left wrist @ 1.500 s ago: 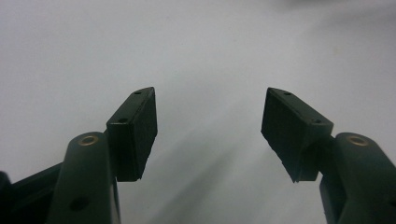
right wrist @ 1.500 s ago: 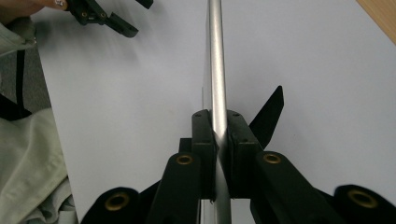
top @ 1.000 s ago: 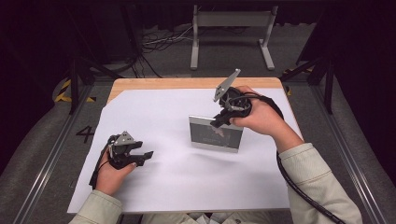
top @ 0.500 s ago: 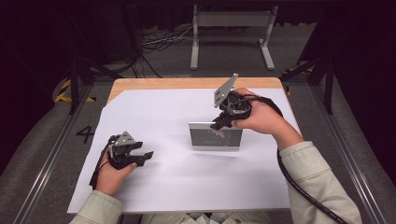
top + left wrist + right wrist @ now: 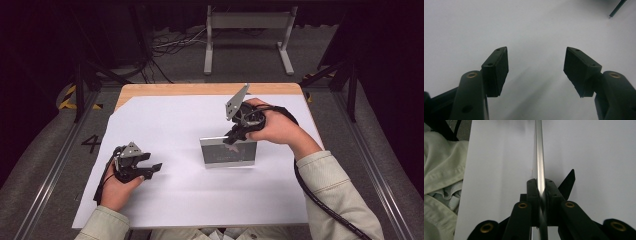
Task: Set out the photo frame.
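Silvery metal edges a thin framed panel [image 5: 229,153], probably a small mirror or picture frame, that stands upright on its long bottom edge near the middle of a white sheet [image 5: 190,200] covering the table [image 5: 165,89]. In the high view, the right gripper [image 5: 234,136] comes down from about one o'clock of the panel and pinches its top edge, jaws clamped tight on the thin rim. The right gripper view looks straight along that rim: the bright metal edge [image 5: 539,157] runs away from the closed jaws toward twelve o'clock, and a dark prop [image 5: 568,182], likely the panel's back stand, pokes out at about two o'clock. The panel's long axis runs from nine to three o'clock across the table, its broad face turned toward the person at six o'clock. The left gripper [image 5: 150,167] rests on the sheet well apart, at about eight o'clock of the panel, with its jaws spread wide and nothing between them. The right hand [image 5: 277,129] is plainly the one on the panel, so any tilt or lift likely pivots on that bottom edge.
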Motion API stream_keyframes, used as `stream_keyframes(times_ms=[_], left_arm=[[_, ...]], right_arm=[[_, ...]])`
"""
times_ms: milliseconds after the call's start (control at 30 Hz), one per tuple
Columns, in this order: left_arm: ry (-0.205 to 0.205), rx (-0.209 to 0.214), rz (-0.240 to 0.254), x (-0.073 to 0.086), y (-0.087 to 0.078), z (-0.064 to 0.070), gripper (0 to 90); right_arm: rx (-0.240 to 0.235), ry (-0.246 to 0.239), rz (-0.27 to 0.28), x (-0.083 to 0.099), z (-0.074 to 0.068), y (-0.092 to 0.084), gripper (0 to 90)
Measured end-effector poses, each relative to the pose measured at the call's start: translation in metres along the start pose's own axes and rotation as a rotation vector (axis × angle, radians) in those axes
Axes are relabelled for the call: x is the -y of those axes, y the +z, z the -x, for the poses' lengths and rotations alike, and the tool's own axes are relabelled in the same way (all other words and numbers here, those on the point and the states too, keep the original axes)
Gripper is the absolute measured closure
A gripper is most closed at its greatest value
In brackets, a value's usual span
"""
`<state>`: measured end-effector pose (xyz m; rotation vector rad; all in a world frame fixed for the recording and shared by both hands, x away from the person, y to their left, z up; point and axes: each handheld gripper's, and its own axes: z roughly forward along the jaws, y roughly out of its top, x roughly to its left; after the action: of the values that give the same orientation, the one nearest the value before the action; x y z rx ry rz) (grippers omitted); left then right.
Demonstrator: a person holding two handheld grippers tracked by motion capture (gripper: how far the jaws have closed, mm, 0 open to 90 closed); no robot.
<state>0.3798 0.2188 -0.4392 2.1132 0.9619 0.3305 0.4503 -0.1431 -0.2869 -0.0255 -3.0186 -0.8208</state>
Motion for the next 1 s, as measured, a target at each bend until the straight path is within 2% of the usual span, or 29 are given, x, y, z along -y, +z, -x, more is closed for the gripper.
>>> stream_keyframes(times_ms=[267, 467, 833, 867, 933, 1000], left_arm=[[0.007, -0.002, -0.002, -0.001, 0.001, 0.000, 37.2], [0.010, -0.001, -0.003, -0.002, 0.003, 0.001, 37.2], [0.007, 0.001, -0.006, -0.002, 0.003, 0.001, 37.1], [0.012, 0.000, -0.005, -0.002, 0.003, 0.001, 37.1], [0.006, 0.002, -0.005, -0.002, 0.003, 0.001, 37.0], [0.006, 0.002, -0.006, -0.002, 0.003, 0.001, 36.9]], right_arm=[[0.006, 0.027, -0.001, 0.007, 0.003, 0.000, 84.0], [0.017, 0.025, -0.004, 0.012, 0.004, 0.000, 83.3], [0.105, 0.008, -0.004, 0.017, 0.006, -0.003, 77.8], [0.106, 0.008, 0.002, 0.017, 0.007, -0.004, 75.4], [0.124, 0.019, 0.039, 0.018, 0.009, -0.007, 63.9], [0.127, 0.032, 0.052, 0.020, 0.009, -0.010, 61.0]])
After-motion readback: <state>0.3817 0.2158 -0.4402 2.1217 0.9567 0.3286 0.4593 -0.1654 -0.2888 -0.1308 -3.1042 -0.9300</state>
